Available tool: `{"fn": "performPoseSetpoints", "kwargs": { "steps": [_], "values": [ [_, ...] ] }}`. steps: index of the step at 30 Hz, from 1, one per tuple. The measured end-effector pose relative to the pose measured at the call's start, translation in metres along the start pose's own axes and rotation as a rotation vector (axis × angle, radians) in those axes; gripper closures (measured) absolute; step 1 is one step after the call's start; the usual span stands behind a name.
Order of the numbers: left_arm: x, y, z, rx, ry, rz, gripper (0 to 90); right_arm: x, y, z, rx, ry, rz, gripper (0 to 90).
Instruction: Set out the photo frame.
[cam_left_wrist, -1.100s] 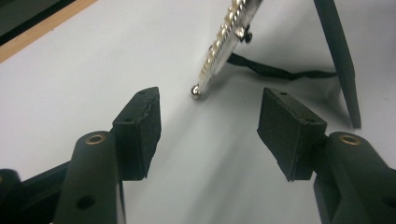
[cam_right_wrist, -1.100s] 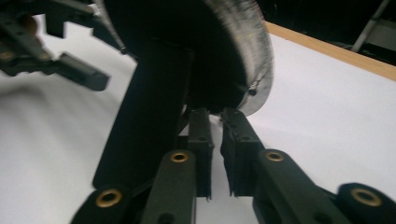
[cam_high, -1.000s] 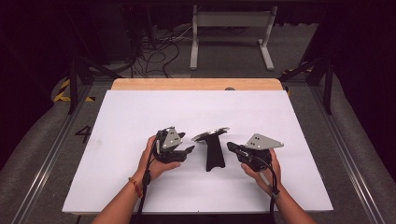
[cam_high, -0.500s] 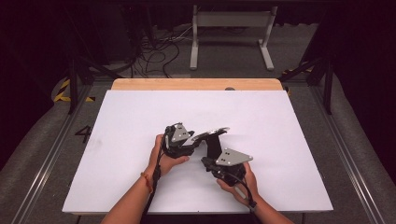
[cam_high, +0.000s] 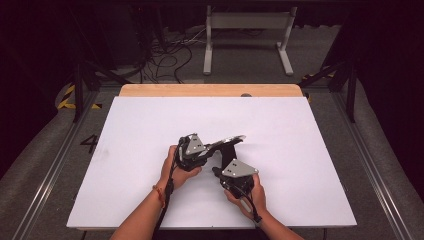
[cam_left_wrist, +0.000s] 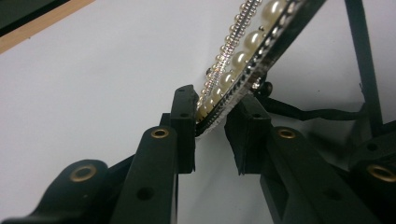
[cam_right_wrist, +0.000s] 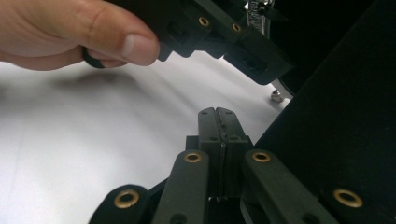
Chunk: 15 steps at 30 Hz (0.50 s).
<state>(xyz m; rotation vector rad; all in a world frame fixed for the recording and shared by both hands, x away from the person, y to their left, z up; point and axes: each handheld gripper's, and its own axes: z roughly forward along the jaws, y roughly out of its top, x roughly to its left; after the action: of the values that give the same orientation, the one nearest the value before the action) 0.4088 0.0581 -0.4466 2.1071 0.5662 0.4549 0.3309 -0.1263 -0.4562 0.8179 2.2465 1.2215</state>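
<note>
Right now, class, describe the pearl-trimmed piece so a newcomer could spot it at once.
Start at the white table and find the two hands near its front edge. Rising from the left hand-held gripper is a thin dark strip, tilted above the tabletop. Rows of pearls and small beads set it apart from the plain black stand.

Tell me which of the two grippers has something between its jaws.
The left gripper: its jaws, just closing, flank the end of a pearl band. The right gripper is shut on nothing.

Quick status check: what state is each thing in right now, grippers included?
Pearl band: lifted at a slant, its end between the left jaws.
Black stand: upright on the table.
Left gripper: jaws just been closing on the band.
Right gripper: shut, empty, beside the stand.
</note>
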Motion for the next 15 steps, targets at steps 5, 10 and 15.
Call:
{"fn": "performPoseSetpoints", "kwargs": {
  "steps": [5,10,15],
  "values": [
    [-0.0022,0.0005,-0.0021,0.012,0.020,0.032,75.4,0.0076,-0.0024,0.0043,0.022,-0.009,-0.008,90.0],
    [-0.0050,0.0013,-0.0033,0.017,0.033,0.057,76.7,0.0029,-0.0041,0.0010,0.034,-0.009,0.023,90.0],
    [-0.0080,0.0019,-0.0041,0.025,0.045,0.082,77.8,0.0001,-0.0077,-0.0046,0.040,-0.021,0.022,90.0]
  ]
}}
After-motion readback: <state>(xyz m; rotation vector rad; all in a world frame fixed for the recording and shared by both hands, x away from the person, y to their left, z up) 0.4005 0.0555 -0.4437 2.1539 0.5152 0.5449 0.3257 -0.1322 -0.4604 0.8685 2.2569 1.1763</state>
